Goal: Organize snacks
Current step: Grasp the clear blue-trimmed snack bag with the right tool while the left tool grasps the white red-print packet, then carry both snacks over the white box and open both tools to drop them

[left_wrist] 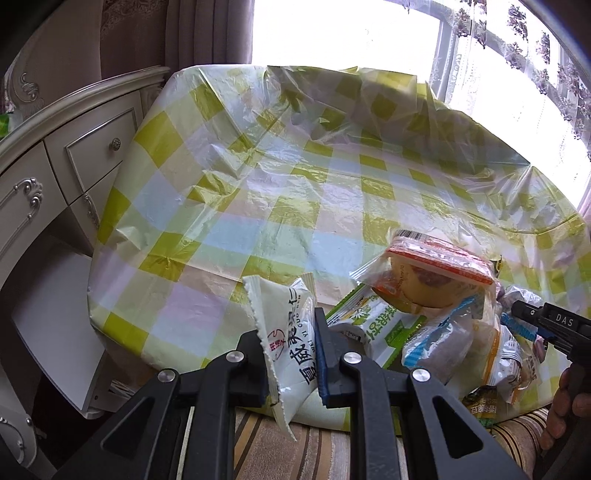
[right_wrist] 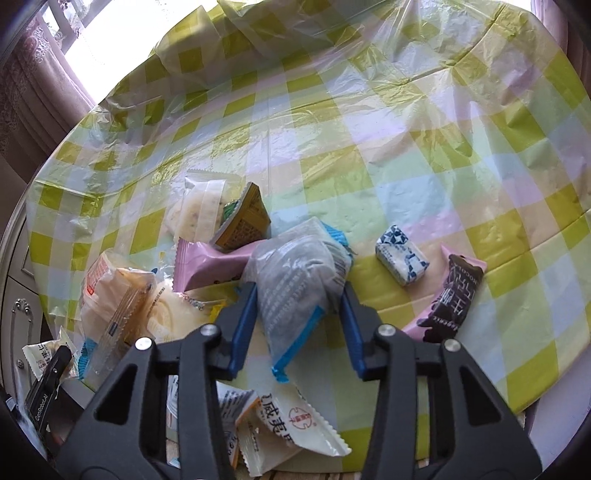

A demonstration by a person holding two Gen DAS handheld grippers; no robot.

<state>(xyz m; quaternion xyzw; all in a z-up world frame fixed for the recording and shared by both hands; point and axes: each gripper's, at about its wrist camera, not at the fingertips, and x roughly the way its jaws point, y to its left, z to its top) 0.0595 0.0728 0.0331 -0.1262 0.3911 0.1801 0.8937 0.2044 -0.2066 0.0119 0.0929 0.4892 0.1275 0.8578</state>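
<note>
Left gripper [left_wrist: 291, 354] first — its fingers are drawn in narrow and clamped on a white snack packet [left_wrist: 284, 339] with red and black print, the packet standing up between the blue pads, its serrated edge hanging down towards the near edge of the tabletop [left_wrist: 221, 206]. That tabletop wears a crinkled plastic cover in green, blue and pink checks.

Over to the right gripper [right_wrist: 299, 302] — its fingers sit partway apart, either side of a clear packet with blue trim [right_wrist: 295, 273] that holds something dark and grainy. The left pad lies against the wrapper; whether the right pad actually presses it cannot be told from here.

The snacks are bunched at the near side of the tabletop. Behind the clear packet a pink wrapper [right_wrist: 207, 262] lies flat, with a yellow-brown packet [right_wrist: 243, 221] propped on it and a clear packet of pale biscuit [right_wrist: 199, 210] just beyond. To the left, a bagged bun in an orange-printed wrapper [right_wrist: 118, 295]. To the right, well apart from the pile, a small blue-and-white block [right_wrist: 400, 256], and next to it a pink bar with dark lettering [right_wrist: 450, 295].

From the left wrist view the pile sits right of the held packet: a round cake in an orange-edged wrapper [left_wrist: 432, 277] on top, a green-and-white packet [left_wrist: 376, 321] under it. The other gripper pokes in from the right edge, a hand [left_wrist: 569, 410] below it. A white carved cabinet [left_wrist: 74, 155] stands at the left, a bright curtained window [left_wrist: 369, 33] at the far side.
</note>
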